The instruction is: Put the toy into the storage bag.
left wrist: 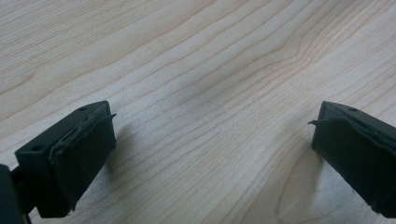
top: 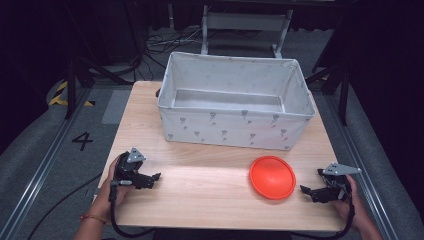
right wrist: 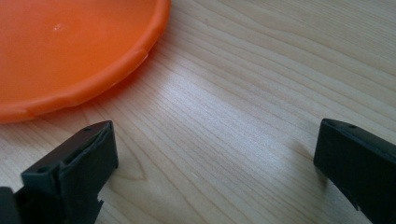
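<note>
Plate lies before bin, near right tool.

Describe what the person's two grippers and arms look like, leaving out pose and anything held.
Both the left gripper and the right gripper are black, each topped by a grey three-cornered plate and trailing a black cable. Their jaws are blocky black slabs with small screw holes; the left pads look frayed at the edges. The forearms are bare, and the left wrist wears a thin orange-red band.

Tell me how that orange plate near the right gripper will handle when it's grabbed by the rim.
The orange plate looks thin and plastic, so probably light and a little flexible. Its glossy surface may slip between the pads. It lies flat and shallow on the table, so it should slide rather than tip if nudged.
</note>
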The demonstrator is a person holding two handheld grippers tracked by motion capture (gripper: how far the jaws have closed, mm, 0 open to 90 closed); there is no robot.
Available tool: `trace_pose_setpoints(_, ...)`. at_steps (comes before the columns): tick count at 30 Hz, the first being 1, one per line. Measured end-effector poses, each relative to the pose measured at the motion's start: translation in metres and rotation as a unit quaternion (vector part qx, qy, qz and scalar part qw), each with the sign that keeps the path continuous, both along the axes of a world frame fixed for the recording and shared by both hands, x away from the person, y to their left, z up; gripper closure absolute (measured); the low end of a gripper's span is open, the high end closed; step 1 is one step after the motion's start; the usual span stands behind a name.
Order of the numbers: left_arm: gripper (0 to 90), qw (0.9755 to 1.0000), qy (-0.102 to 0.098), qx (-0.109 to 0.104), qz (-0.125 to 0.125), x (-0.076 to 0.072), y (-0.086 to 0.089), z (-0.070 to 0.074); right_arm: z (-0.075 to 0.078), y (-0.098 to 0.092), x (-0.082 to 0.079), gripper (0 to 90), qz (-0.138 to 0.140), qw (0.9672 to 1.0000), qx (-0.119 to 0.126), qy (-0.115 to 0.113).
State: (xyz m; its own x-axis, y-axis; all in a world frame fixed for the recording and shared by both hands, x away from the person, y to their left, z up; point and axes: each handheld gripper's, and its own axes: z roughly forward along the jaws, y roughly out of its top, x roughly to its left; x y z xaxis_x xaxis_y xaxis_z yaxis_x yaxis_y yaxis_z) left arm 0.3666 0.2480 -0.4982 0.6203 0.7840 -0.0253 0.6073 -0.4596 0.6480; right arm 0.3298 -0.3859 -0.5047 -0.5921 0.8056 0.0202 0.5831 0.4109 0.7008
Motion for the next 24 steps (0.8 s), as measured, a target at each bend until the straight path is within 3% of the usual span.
trace_pose_setpoints(15,0.3,1.0,0.0,0.0,-0.006,-0.003,0.003,0.0,0.001,0.0,0.001,1.0,0.003,1.0,-0.001,0.006)
trace_pose_setpoints(17,0.1,1.0,0.0,0.0,-0.006,-0.003,0.003,0.0,0.003,0.0,0.001,6.4,-0.004,1.0,-0.001,0.007)
trace_pose_setpoints(19,0.1,1.0,0.0,-0.001,-0.006,-0.003,0.003,0.0,0.006,-0.001,0.001,23.2,-0.001,1.0,0.008,0.002)
trace_pose_setpoints(20,0.1,1.0,0.001,-0.001,-0.006,-0.003,0.003,0.0,0.008,-0.002,0.001,24.5,0.001,0.9998,0.02,0.002)
trace_pose_setpoints(22,0.1,1.0,0.001,-0.001,-0.006,-0.003,0.003,0.0,0.012,-0.002,0.001,14.8,-0.005,0.9995,0.032,-0.001)
trace_pose_setpoints(24,0.1,1.0,0.002,-0.001,-0.006,-0.003,0.003,0.0,0.02,0.0,0.0,21.6,0.002,0.999,0.043,-0.006)
